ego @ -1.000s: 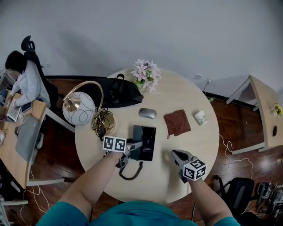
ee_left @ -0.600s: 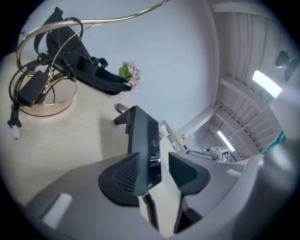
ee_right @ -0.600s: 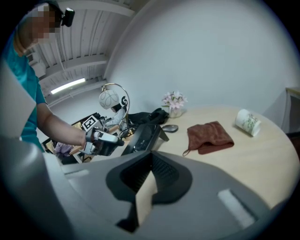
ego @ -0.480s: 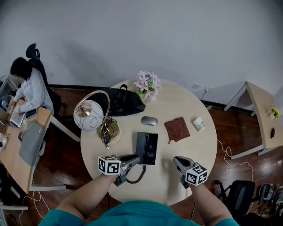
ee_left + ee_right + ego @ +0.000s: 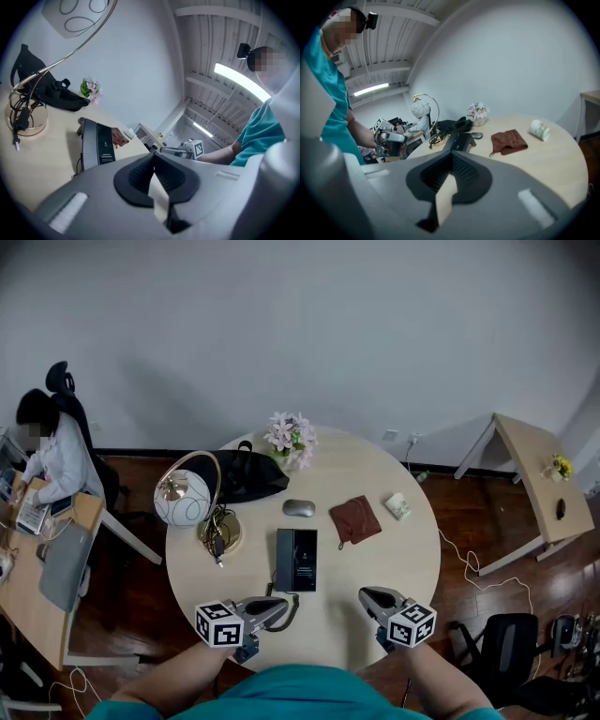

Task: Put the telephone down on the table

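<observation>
The round table [image 5: 417, 554] filled the middle of the head view, its pale top open along the right side and the near rim. Toward its far left edge lay a black bag [image 5: 246, 476], with a globe lamp [image 5: 180, 499] beside it at the rim, overhanging the dark floor.

The telephone [image 5: 296, 560] lay flat on the tabletop just short of centre, between the lamp's base and a brown cloth [image 5: 355, 519], well clear of every edge. Its cord [image 5: 293, 607] curled back toward the near rim.

The left gripper [image 5: 281, 607] hung over that rim, apart from the telephone and just beside the cord. Its jaws had just been closing and met tip to tip with nothing between them. The right gripper [image 5: 366, 595] hovered near the same rim to the right, jaws likewise pressed together and empty — bare wood lay between the two tools and ahead of the right one.

Smaller things ringed the far half: flowers [image 5: 289, 437] at the back edge, a grey mouse [image 5: 299, 508] just beyond the telephone, and a cup [image 5: 398, 506] lying on its side near the right rim.
</observation>
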The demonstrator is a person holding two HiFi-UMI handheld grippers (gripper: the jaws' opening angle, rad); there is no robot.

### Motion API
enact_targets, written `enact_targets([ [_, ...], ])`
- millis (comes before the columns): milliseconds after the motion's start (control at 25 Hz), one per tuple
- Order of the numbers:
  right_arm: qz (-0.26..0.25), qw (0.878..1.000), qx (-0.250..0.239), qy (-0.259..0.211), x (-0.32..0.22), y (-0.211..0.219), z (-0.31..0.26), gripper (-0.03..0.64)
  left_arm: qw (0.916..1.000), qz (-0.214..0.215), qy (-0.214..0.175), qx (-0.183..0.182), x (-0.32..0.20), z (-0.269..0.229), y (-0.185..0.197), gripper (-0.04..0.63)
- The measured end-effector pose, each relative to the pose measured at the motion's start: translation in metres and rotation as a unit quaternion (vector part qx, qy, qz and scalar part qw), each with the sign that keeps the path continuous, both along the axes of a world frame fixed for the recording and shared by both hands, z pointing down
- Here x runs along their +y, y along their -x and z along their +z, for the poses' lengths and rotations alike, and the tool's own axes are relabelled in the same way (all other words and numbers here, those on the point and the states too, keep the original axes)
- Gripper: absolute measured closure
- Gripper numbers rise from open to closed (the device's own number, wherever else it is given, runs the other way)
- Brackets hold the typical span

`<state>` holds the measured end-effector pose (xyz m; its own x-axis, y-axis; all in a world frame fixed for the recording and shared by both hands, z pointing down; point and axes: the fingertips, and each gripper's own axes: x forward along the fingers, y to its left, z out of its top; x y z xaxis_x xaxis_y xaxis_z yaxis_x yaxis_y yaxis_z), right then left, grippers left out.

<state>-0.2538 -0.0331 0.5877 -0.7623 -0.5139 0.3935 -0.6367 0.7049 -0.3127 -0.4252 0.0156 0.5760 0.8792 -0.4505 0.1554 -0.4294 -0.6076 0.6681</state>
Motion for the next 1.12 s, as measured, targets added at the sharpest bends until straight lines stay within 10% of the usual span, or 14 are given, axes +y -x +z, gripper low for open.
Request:
enact_targets([
  [640, -0.141, 0.989, -0.014, -0.039, 0.153, -0.099, -0.045, 0.614, 0.9947, -0.078, -0.058, -0.035, 0.131, -0.046, -0.148, 0.589],
  [1120, -0.052, 0.998, -0.025, -0.023, 0.221, -0.171, -0.054, 0.614, 0.9936, -0.005, -0.1, -0.053, 0.212, -0.067, -0.192, 0.589],
])
